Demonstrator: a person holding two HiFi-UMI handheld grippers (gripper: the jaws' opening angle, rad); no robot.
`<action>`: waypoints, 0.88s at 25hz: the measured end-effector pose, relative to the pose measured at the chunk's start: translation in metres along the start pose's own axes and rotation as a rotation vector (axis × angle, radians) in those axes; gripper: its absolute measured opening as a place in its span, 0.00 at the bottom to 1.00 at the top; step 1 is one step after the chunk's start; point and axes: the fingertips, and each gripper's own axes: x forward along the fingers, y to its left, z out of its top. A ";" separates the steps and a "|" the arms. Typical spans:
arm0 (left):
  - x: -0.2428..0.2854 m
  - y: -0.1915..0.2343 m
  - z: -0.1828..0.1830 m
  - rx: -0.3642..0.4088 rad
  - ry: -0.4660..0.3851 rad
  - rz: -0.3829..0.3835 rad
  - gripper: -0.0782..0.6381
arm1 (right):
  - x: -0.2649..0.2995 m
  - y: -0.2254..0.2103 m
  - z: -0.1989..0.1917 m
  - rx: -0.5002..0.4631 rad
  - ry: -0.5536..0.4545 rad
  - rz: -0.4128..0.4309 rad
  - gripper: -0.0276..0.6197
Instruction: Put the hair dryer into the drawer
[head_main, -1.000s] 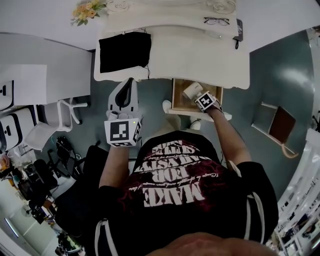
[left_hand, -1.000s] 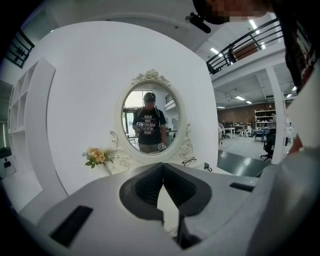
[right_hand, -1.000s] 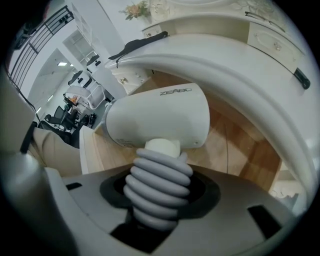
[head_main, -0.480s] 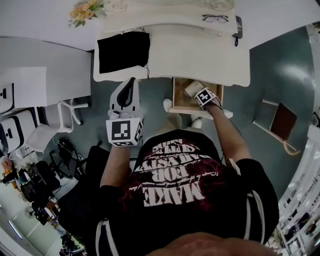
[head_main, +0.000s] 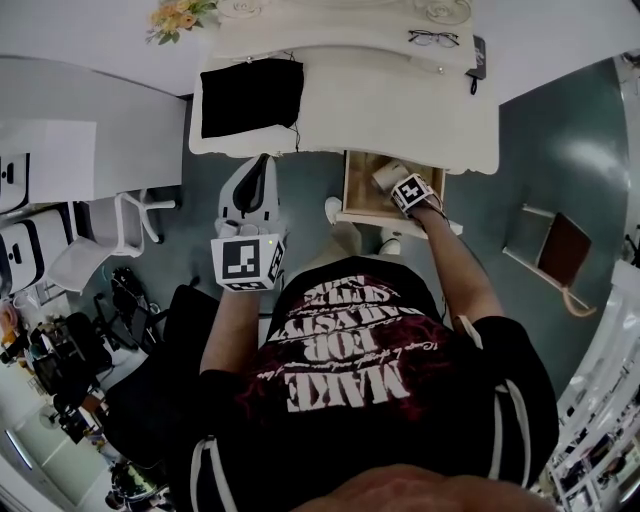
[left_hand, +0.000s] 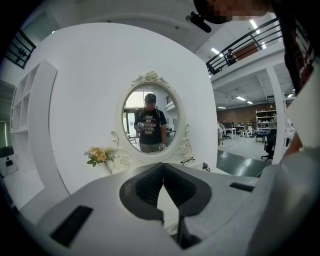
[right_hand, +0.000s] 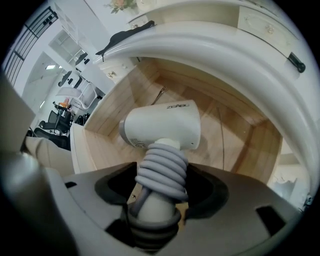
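Note:
A white hair dryer (right_hand: 162, 127) lies in the open wooden drawer (right_hand: 240, 135) of the dressing table, its handle wrapped in grey cord. My right gripper (right_hand: 160, 185) points steeply down over it. Its jaws have just been opening: the wrapped handle still stands between them, with dark gaps at both sides. From the head view the hair dryer (head_main: 386, 177) shows pale inside the drawer (head_main: 352, 195), just beyond the right gripper (head_main: 398, 185). My left gripper (head_main: 258, 168) hovers to the drawer's left, shut and empty. The left gripper (left_hand: 162, 167) faces an oval mirror (left_hand: 150, 117).
The white dressing table (head_main: 400, 110) overhangs the back of the drawer. On it lie a black cloth (head_main: 250, 95), glasses (head_main: 433, 39) and flowers (head_main: 180, 15). A white chair (head_main: 100, 240) stands at the left. A brown book on a rack (head_main: 562, 250) is at the right.
The right gripper and the hair dryer have shifted slightly toward the back of the drawer. The left gripper has stayed in place.

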 end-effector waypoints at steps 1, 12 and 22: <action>-0.002 -0.002 0.000 -0.002 -0.002 0.001 0.12 | -0.003 -0.001 -0.002 0.002 -0.005 0.001 0.52; -0.022 -0.038 0.008 -0.017 -0.039 -0.005 0.12 | -0.048 0.002 -0.011 -0.033 -0.146 0.007 0.50; -0.046 -0.067 0.016 -0.025 -0.079 -0.002 0.12 | -0.126 0.001 -0.009 -0.095 -0.498 -0.099 0.05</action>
